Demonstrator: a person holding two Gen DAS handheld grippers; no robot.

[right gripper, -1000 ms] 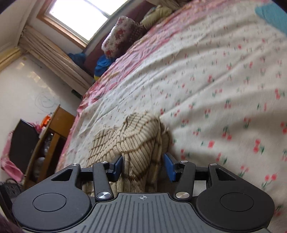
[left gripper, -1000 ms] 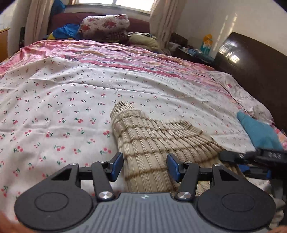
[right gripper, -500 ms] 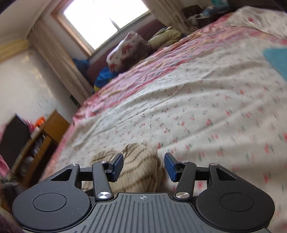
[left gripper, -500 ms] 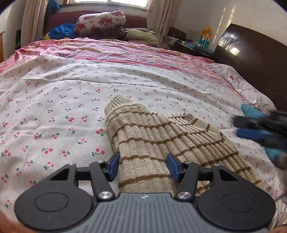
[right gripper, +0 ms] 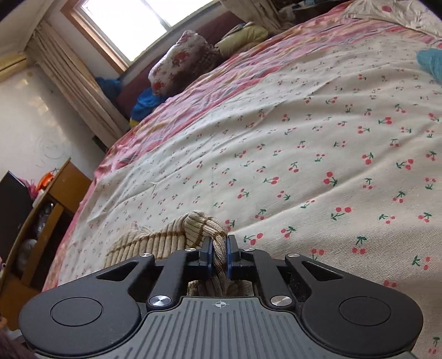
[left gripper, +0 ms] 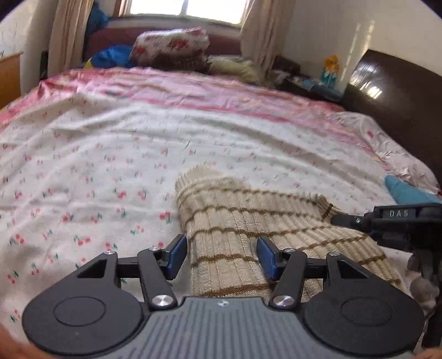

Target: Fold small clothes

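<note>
On the cherry-print bedspread [left gripper: 91,171], near its front edge, a beige ribbed sweater [left gripper: 248,229] with brown stripes is laid out, one end pointing toward the far side of the bed. A bunched fold of the knit is pinched between the closed pads of the right gripper [right gripper: 219,256], while the left gripper [left gripper: 221,255] is held wide open over the near part of the garment, with nothing between its fingers. The step in hand is judged to be the taking of a fold: one edge is gripped, the other not yet. A matching grasp by the left gripper is probably called for next, so that the fabric can be lifted evenly. A turquoise garment [left gripper: 408,190] is seen at the right edge, a floral bundle [left gripper: 170,45] below the window [left gripper: 187,7], and a dark headboard [left gripper: 400,96] to the right.
</note>
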